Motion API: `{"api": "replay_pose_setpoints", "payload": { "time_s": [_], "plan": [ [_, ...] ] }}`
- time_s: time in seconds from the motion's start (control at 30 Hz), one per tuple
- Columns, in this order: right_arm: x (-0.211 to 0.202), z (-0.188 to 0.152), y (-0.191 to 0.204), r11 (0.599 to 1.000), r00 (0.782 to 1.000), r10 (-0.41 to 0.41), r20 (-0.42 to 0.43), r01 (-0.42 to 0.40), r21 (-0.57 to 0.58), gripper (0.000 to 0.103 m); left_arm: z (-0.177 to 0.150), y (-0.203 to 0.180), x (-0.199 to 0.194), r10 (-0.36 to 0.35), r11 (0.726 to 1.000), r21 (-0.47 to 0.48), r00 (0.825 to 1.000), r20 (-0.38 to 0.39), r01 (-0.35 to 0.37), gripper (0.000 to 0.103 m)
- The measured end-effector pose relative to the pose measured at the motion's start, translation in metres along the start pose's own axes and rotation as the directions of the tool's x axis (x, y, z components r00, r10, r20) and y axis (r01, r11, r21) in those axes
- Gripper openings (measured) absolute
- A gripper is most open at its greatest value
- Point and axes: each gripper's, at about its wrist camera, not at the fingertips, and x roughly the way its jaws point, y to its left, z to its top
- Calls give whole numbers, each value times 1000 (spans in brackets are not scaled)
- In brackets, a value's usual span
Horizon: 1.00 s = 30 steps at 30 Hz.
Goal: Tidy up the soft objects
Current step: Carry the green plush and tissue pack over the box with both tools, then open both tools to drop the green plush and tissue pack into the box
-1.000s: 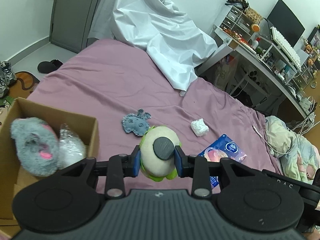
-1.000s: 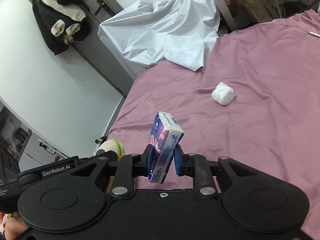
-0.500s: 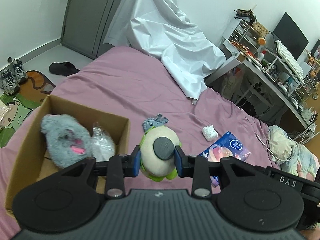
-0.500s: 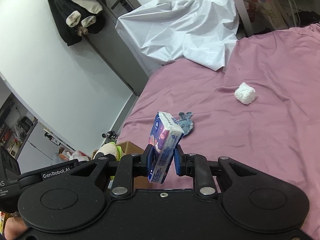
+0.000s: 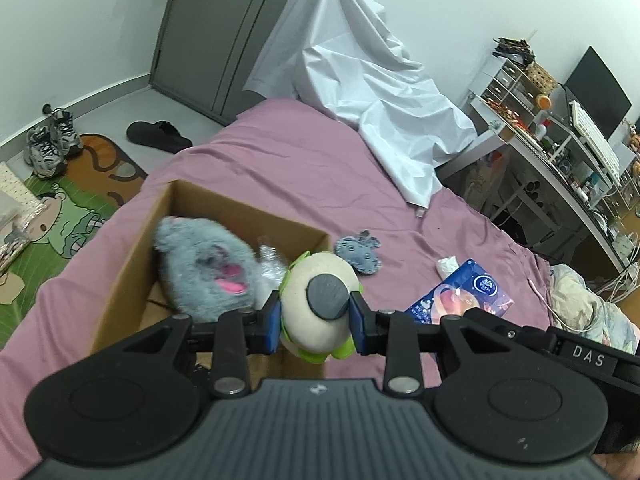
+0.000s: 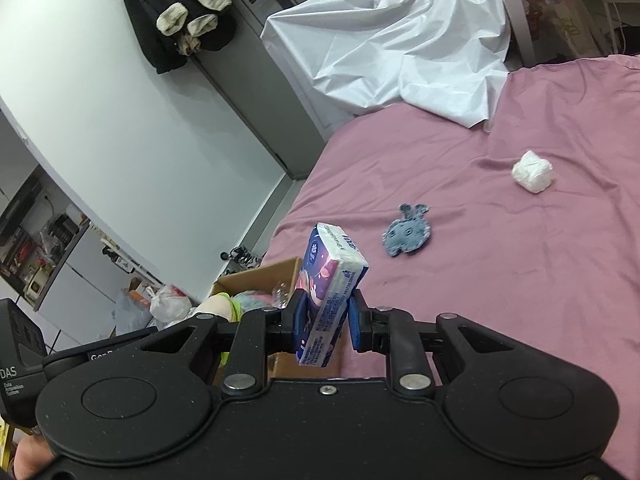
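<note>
Cardboard box [image 5: 240, 220] now nearer the middle of the left wrist view, where a second ago only its corner showed at the left edge; likewise absent from the right wrist view a second ago and now showing at its lower left [image 6: 260, 276]. Both loads carried toward it over that second, grips unchanged. Left gripper [image 5: 314, 316] closed on the cream and green plush toy [image 5: 320, 304], blue pads pressing its sides, toy hanging just over the box's near right corner. Right gripper [image 6: 324, 320] clamped on the blue tissue pack [image 6: 328, 284], pack standing tilted between the pads, over the bed beside the box rather than above its opening. Judged from this: drop-off close for the plush, a little more travel needed for the tissue pack. Already inside the box: a grey furry plush [image 5: 204, 268] and a crumpled clear plastic item [image 5: 268, 264]. Not yet gathered, lying on the purple bed sheet [image 6: 520, 280]: a small blue-grey flat plush [image 6: 408, 234] and a white wad [image 6: 534, 170], well apart from each other. Left wrist view alone gives the box interior and its contents, plus the tissue pack's printed face [image 5: 460, 292] off to the right. Right wrist view alone gives the white wad whole and unobstructed; of the box, only a rim and a sliver of contents, with the green and cream plush [image 6: 224, 304] peeking behind the gripper body.
</note>
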Motion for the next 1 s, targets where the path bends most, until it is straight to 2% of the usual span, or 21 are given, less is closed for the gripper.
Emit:
{"api": "replay_pose_setpoints", "payload": {
  "time_s": [0.53,0.73,0.9,1.0],
  "plan": [
    [20,-18,35,995,996,73,-53,-77,-59,22,-11,50,0,64,995,-72,998,-27,-66,34],
    [30,-21,48,991,993,91,-71,-97,-93,22,-9,58,-6,93,991,-91,996,-1,-93,36],
    [34,-21,53,989,991,105,-77,-112,-96,22,-6,56,-6,91,992,-82,996,-7,-91,43],
    [34,-22,57,985,988,129,-86,-137,-107,23,-7,53,-10,95,993,-72,995,14,-94,55]
  ]
}}
